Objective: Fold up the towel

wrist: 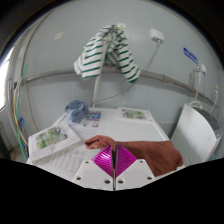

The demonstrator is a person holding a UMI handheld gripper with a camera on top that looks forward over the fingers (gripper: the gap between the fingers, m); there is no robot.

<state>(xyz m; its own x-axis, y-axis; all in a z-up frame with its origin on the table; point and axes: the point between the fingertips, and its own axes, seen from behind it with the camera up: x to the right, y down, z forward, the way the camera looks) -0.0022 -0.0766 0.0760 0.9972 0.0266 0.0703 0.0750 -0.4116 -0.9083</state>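
A green-and-white striped towel hangs bunched on a thin upright stand at the back of the white table, well beyond the fingers. My gripper is low over the table's near side, and its magenta pads meet along a closed centre line with nothing visible between them. A person's hand lies on the table just beyond the fingertips and to their right. A white textured sheet lies flat to the left of the fingers; I cannot tell if it is cloth.
A blue object stands at the foot of the stand. A printed booklet lies at the left. A white box stands at the right. A wall socket with a cable is behind.
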